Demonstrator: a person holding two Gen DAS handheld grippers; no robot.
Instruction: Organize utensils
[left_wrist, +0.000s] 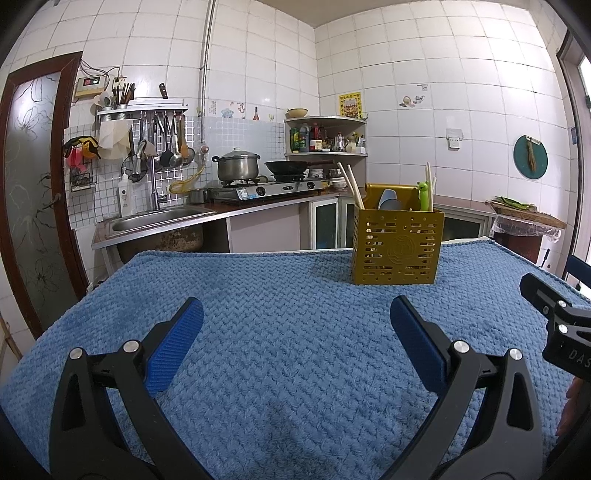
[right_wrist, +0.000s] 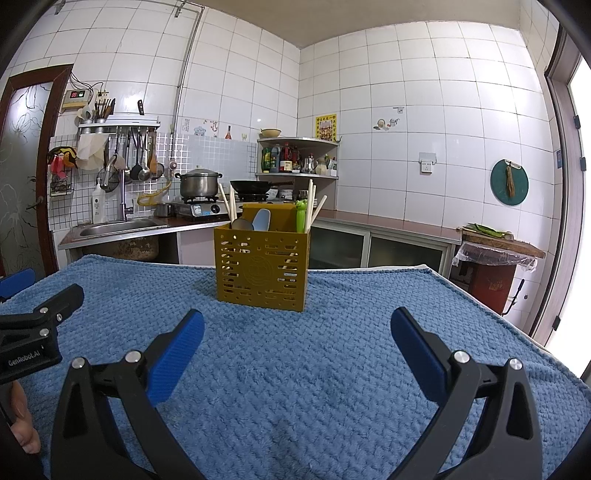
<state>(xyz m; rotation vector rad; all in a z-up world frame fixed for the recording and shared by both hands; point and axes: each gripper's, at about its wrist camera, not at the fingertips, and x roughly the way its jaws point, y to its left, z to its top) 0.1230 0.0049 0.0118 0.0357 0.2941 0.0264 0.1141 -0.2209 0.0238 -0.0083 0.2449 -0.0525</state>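
A mustard-yellow perforated utensil holder (left_wrist: 397, 245) stands on the blue towel (left_wrist: 288, 332) at the table's far side; it also shows in the right wrist view (right_wrist: 263, 267). It holds pale chopsticks (left_wrist: 351, 186), blue and grey spoons (left_wrist: 388, 201) and a green frog-topped utensil (left_wrist: 424, 195). My left gripper (left_wrist: 297, 314) is open and empty over the towel, well short of the holder. My right gripper (right_wrist: 297, 325) is open and empty, just in front of the holder. Each gripper shows at the edge of the other's view.
Behind the table runs a kitchen counter with a sink (left_wrist: 155, 219), a gas stove with a pot (left_wrist: 237, 166) and a wok (left_wrist: 286, 167), and a corner shelf of bottles (left_wrist: 314, 136). A red stand with a chopping board (left_wrist: 528, 218) is at the right.
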